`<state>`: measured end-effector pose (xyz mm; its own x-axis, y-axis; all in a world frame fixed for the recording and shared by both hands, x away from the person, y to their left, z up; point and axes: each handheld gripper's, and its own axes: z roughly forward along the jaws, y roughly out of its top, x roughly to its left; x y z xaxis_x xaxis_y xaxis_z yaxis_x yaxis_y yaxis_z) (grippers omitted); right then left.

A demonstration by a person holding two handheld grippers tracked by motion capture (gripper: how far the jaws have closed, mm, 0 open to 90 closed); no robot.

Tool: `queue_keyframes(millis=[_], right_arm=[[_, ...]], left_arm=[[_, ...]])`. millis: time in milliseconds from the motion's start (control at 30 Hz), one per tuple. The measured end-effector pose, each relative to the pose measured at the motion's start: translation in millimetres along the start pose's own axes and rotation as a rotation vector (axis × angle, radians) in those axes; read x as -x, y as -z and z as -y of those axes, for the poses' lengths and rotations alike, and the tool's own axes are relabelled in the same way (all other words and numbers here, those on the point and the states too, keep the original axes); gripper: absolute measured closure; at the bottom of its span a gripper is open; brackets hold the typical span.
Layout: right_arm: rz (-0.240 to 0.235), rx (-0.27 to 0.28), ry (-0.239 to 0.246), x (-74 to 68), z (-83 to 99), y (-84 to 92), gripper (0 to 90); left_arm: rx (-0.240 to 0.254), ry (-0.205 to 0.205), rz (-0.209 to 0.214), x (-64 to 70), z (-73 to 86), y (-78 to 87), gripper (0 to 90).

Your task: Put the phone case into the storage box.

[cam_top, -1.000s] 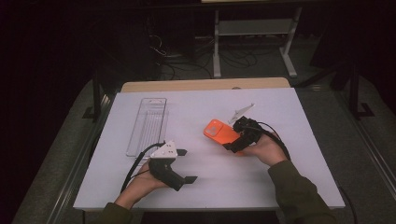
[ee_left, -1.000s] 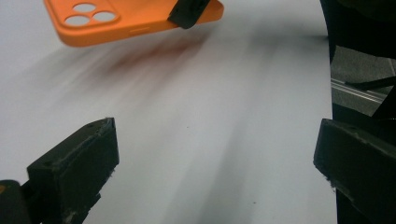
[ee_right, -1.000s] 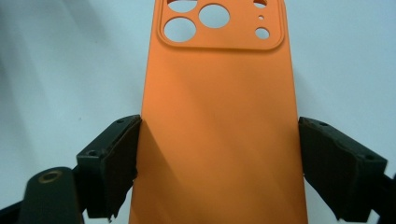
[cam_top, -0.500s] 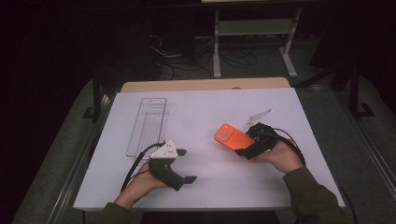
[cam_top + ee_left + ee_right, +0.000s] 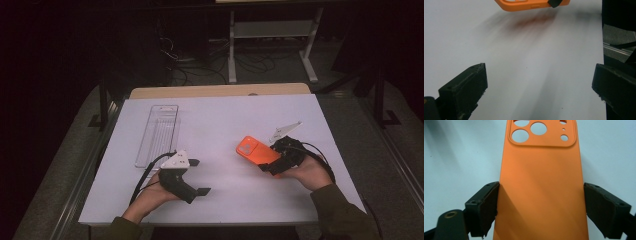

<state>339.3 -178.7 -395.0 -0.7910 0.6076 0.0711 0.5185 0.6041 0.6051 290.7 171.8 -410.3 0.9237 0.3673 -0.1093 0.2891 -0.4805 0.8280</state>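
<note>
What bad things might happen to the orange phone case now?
The right gripper pinches the orange phone case only by its two long edges near one end, so it might slip out or tilt and drop onto the white table. Squeezing harder may bend it, if it is soft. The left gripper stands open and apart, so it could not catch it.

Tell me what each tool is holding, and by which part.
The right tool grips the orange rubbery phone case across its long side edges, at the end away from its camera cutouts. The left tool holds nothing.
</note>
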Motion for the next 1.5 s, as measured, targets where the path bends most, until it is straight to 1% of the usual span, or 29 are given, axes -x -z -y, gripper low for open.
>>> queue_keyframes(millis=[167,200,267,333,533,567,600,633,733,767,800,833,900,933,1033,1067,1167,1233,1267,1300,1500], right_arm=[[0.002,0.003,0.007,1.6,-0.1,-0.8,15.2],[-0.003,0.001,-0.004,1.3,-0.2,-0.6,15.2],[-0.003,0.001,-0.005,1.4,0.0,-0.6,15.2],[0.001,-0.001,-0.010,1.9,-0.1,-0.3,15.2],[0.005,-0.002,-0.008,2.2,-0.1,-1.0,15.2],[0.009,0.002,0.010,3.0,-0.4,-1.5,15.2],[0.009,0.002,0.010,3.0,-0.4,-1.5,15.2],[0.009,0.000,0.004,2.1,-0.6,-1.5,15.2],[0.006,0.000,-0.003,1.2,-1.1,-1.2,15.2],[0.006,0.000,-0.003,1.2,-1.1,-1.2,15.2],[0.012,0.003,0.011,1.9,-1.2,-0.9,15.2],[0.010,0.004,0.007,1.6,-1.3,-0.9,15.2],[0.010,0.003,0.006,1.9,-1.4,-0.8,15.2],[0.005,0.005,-0.005,3.0,-1.4,-0.5,15.2],[0.011,0.001,-0.007,4.5,-1.5,0.7,15.2],[0.008,0.009,-0.010,5.1,-1.5,1.4,15.2],[0.009,0.011,-0.006,5.5,-1.8,2.0,15.2],[0.006,0.010,-0.007,4.9,-2.7,2.3,15.2],[0.006,0.010,-0.007,4.9,-2.7,2.3,15.2],[0.005,0.011,-0.008,5.0,-2.9,2.3,15.2],[0.002,0.008,-0.002,3.9,-3.7,0.5,15.2]], left_arm=[[0.015,0.004,0.004,-1.5,-3.1,0.1,0.0],[0.014,0.001,0.008,-2.4,-4.9,-0.8,0.0],[0.014,0.001,0.009,-3.0,-6.0,-1.1,0.0],[0.027,0.011,0.009,-3.9,-9.5,-2.1,0.0],[0.039,0.001,0.003,-2.0,-16.4,-3.5,0.0],[0.042,0.000,0.007,-2.3,-18.4,-5.0,0.0],[0.042,0.000,0.007,-2.3,-18.4,-5.0,0.0],[0.032,0.003,0.008,-3.0,-19.5,-5.7,0.0],[0.037,0.008,0.014,-5.2,-22.9,-10.0,0.0],[0.037,0.002,0.016,-6.0,-24.8,-11.0,0.0],[0.036,-0.006,0.015,-6.6,-27.0,-11.8,0.0],[0.034,-0.005,0.021,-7.8,-30.8,-14.4,0.0],[0.029,-0.006,0.026,-9.0,-32.5,-15.9,0.0],[0.030,-0.014,0.022,-9.8,-35.4,-19.1,0.0],[0.035,-0.014,0.022,-10.9,-38.1,-22.3,0.0],[0.038,-0.014,0.023,-12.0,-40.8,-25.4,0.0],[0.047,-0.011,0.026,-13.3,-43.6,-28.4,0.0],[0.047,-0.010,0.040,-15.3,-47.9,-32.3,0.0],[0.047,-0.010,0.040,-15.3,-47.9,-32.3,0.0],[0.048,-0.014,0.049,-16.2,-49.1,-33.5,0.0],[0.056,-0.023,0.052,-20.8,-55.2,-40.5,0.0]])
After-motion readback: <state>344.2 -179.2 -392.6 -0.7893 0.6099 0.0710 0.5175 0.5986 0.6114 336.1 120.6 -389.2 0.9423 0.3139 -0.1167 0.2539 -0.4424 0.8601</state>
